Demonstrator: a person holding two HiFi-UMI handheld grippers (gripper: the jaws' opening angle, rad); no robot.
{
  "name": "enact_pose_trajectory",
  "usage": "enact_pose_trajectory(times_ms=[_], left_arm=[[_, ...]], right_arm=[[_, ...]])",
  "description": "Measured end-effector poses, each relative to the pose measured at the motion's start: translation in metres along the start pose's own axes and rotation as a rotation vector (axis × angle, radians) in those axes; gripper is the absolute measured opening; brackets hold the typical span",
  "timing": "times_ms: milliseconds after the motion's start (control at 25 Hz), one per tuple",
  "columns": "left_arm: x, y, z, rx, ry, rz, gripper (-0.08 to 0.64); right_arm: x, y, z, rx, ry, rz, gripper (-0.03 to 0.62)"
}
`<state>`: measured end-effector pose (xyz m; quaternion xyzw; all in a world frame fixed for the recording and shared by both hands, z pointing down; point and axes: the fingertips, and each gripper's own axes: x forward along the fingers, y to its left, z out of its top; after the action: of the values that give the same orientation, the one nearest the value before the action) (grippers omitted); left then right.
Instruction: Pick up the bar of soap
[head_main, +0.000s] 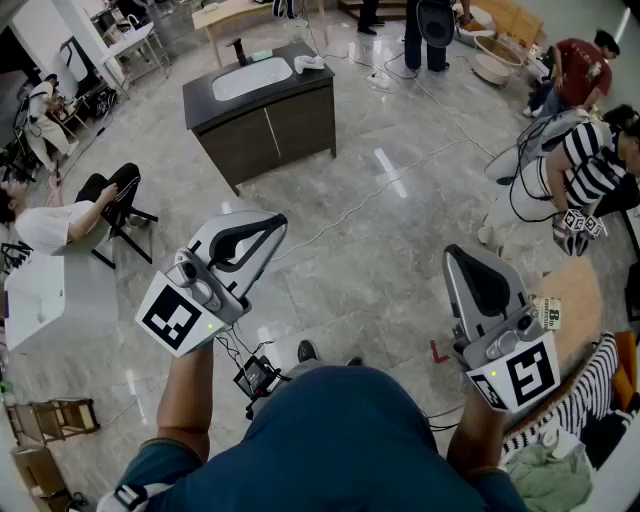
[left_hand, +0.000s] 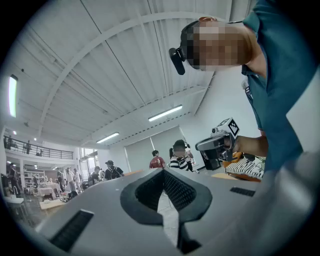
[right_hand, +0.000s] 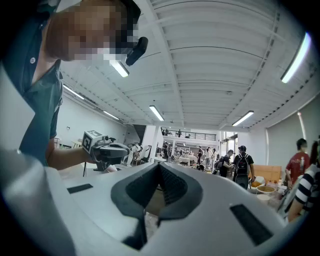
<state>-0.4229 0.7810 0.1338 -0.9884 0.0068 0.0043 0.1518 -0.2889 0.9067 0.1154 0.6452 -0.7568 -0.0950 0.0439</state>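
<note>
Both jaw pairs are closed on nothing. The left gripper (head_main: 272, 228) at lower left and the right gripper (head_main: 457, 258) at lower right are raised in idle, apparently before any approach. The soap is too small to tell, likely on the vanity (head_main: 262, 112) at upper centre, well apart.

1. We see a grey tiled floor (head_main: 400, 240).
2. On it stands a dark cabinet (head_main: 275, 130) with a white basin (head_main: 252, 78) in its top.
3. A white cable (head_main: 372, 192) runs across the tiles near the cabinet.
4. A black chair (head_main: 128, 215) and a white box (head_main: 50, 300) stand at the left.
</note>
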Motion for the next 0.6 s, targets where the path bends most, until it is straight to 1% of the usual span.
enact_pose_trajectory(times_ms=[160, 600], left_arm=[[0.0012, 0.0032, 0.0103, -0.001, -0.002, 0.006, 0.003], [0.0069, 0.0007, 0.0117, -0.006, 0.006, 0.005, 0.003]], right_arm=[[0.0000, -0.0038, 0.0105, -0.001, -0.002, 0.003, 0.014], [-0.0037, -0.0083, 0.0100, 0.013, 0.000, -0.001, 0.014]])
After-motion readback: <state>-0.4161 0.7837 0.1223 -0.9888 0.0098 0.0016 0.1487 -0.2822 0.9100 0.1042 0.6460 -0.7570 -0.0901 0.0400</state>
